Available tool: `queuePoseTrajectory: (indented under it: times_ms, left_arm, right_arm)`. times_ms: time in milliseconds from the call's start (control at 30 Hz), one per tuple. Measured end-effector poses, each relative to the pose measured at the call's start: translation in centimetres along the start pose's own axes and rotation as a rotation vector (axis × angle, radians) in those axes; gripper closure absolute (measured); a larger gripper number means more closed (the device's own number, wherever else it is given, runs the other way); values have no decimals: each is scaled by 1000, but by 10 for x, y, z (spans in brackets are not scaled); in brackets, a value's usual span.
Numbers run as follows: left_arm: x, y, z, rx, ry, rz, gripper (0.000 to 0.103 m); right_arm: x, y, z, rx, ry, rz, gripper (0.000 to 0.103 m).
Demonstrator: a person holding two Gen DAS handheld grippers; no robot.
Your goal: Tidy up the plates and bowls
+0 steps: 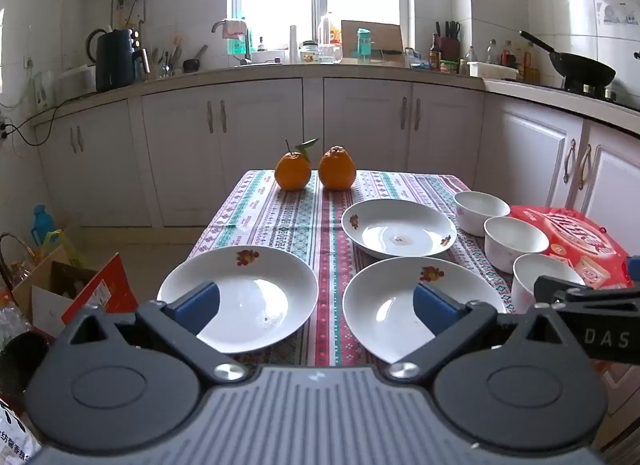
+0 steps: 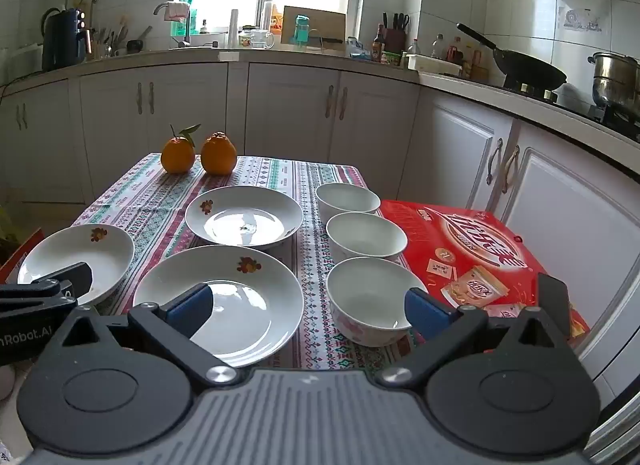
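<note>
The table (image 1: 256, 221), under its striped patterned cloth, fills the space ahead of me. On its right edge lies a red box (image 2: 472, 241). Three white plates sit on the cloth: the near-left plate (image 1: 256, 285) straight past my left gripper (image 1: 316, 305), the near-middle plate (image 2: 256, 285) between both my grippers, and the far plate (image 2: 244, 213) beyond them. A row of three white bowls runs along the box's left side: the nearest bowl (image 2: 368, 297) just ahead of my right gripper (image 2: 308, 309), then the middle bowl (image 2: 366, 235) and the far bowl (image 2: 347, 197). Both grippers hover with jaws spread wide, holding nothing. Two oranges (image 1: 314, 171) stand at the far edge.
</note>
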State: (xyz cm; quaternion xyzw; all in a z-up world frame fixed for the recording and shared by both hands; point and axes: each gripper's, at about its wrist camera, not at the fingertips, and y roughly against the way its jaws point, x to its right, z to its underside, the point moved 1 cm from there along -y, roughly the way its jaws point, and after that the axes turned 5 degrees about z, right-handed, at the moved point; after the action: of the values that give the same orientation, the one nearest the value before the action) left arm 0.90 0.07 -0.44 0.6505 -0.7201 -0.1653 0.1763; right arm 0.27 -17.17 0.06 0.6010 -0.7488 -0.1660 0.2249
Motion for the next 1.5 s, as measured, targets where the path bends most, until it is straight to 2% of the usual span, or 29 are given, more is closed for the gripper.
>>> queuePoseTrajectory:
  times_ms: [1500]
  left_arm:
    - [0, -1, 2, -2, -6, -3, 1]
  right_arm:
    - [1, 4, -3, 8, -12, -10, 0]
